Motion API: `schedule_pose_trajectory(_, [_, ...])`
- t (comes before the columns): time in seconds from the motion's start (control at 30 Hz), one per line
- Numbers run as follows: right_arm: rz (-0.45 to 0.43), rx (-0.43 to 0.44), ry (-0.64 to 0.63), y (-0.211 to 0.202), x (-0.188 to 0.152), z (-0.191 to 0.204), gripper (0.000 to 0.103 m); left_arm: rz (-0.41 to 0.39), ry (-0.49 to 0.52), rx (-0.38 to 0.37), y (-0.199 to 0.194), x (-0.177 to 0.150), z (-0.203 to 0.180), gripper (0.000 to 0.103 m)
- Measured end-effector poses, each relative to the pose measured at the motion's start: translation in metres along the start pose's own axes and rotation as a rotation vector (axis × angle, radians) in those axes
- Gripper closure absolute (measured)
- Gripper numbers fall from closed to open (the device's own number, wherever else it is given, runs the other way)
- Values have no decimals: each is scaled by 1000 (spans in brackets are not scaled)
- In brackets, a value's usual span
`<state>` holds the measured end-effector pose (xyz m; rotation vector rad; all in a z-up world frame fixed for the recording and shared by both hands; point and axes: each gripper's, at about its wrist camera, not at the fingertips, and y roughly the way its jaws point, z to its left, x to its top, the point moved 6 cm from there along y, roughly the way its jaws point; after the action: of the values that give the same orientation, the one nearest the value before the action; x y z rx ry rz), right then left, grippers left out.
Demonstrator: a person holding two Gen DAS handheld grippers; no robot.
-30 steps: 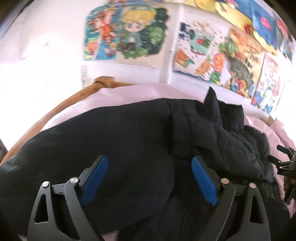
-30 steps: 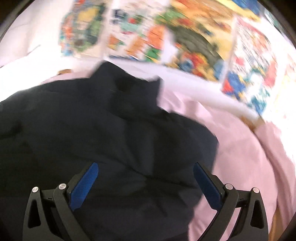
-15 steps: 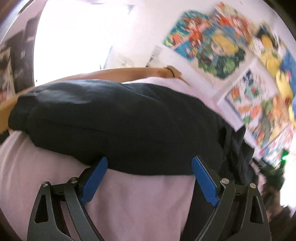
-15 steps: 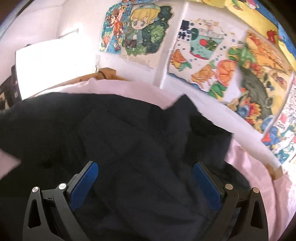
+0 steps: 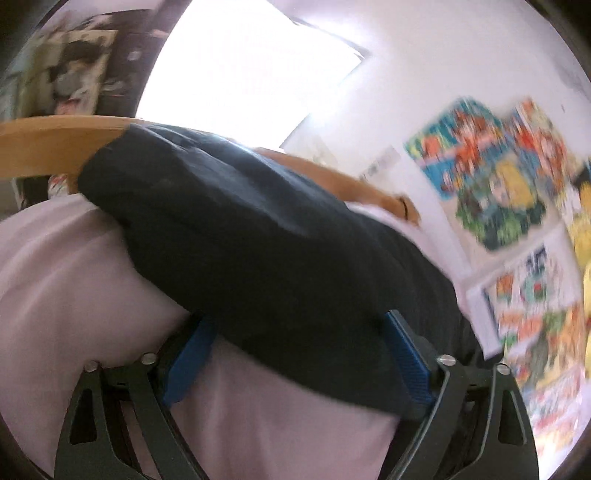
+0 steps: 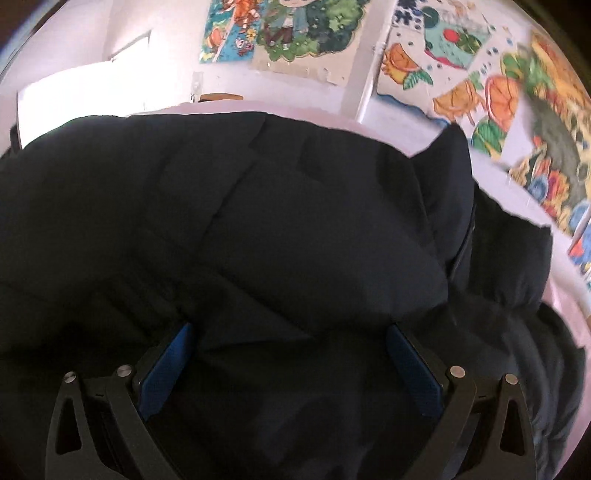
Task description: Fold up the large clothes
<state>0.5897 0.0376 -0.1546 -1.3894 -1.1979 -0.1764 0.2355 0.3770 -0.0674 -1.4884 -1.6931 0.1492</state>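
A large dark navy padded jacket [image 5: 266, 243] lies on a pink sheet [image 5: 74, 280]. My left gripper [image 5: 299, 354] is open, its blue pads [image 5: 406, 354] straddling the jacket's near edge, low over the sheet. In the right wrist view the jacket [image 6: 280, 221] fills most of the frame, rumpled with folds. My right gripper [image 6: 291, 365] is open, its blue pads [image 6: 166, 365] pressed down among the jacket's folds; the fabric covers the fingertips. Whether either gripper pinches cloth is hidden.
A curved wooden bed rail [image 5: 44, 140] runs along the far left edge of the sheet. The wall behind carries several colourful cartoon posters [image 6: 303, 33]. A bright window [image 5: 243, 66] glares at the top left. Pink sheet [image 6: 565, 317] shows right of the jacket.
My left gripper has swung left and dropped to the jacket's edge, with the sheet now under it. My right gripper has pushed lower and closer into the jacket. Both stayed open.
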Motion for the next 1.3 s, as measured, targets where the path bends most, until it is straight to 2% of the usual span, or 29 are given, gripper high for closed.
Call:
schedule_pose_trajectory(0.03, [-5, 1, 0, 0, -1, 0, 0, -23, -9, 15, -1, 2, 2, 34])
schedule_pose_trajectory(0.07, [-10, -1, -1, 0, -1, 1, 0, -45, -11, 18, -1, 3, 3, 41])
schedule_pose_trajectory(0.13, [-18, -2, -3, -1, -3, 0, 0, -86, 5, 9, -3, 7, 3, 70])
schedule_pose_trajectory(0.17, [-20, -1, -1, -1, -3, 0, 0, -104, 22, 7, -4, 9, 3, 73])
schedule_pose_trajectory(0.23, [-24, 3, 3, 0, -4, 0, 0, -128, 53, 0, -6, 9, -1, 86])
schedule_pose_trajectory(0.33, [-30, 4, 7, -2, -5, 1, 0, -174, 147, 0, -13, 11, -13, 93])
schedule_pose_trajectory(0.53, [-43, 16, 21, -5, -4, 1, 0, -265, 365, -55, -31, 19, -65, 98])
schedule_pose_trajectory(0.67, [-37, 59, 56, -11, 1, -3, 0, -321, 513, -155, -52, 21, -120, 98])
schedule_pose_trajectory(0.87, [-27, 160, 132, -29, 7, -18, 0, -349, 703, -329, -69, 4, -220, 99])
schedule_pose_trajectory(0.97, [-8, 203, 142, -47, 8, -31, 0, -328, 813, -437, -81, -23, -271, 99])
schedule_pose_trajectory(1.1, [-7, 184, 132, -91, 2, -65, 0, -287, 955, -529, -84, -66, -333, 99])
schedule_pose_trajectory(1.2, [-34, 142, 144, -129, -8, -98, 0, -266, 1060, -569, -82, -102, -367, 99])
schedule_pose_trajectory(1.3, [-81, 113, 209, -160, -24, -136, 0, -213, 1167, -599, -69, -148, -397, 99])
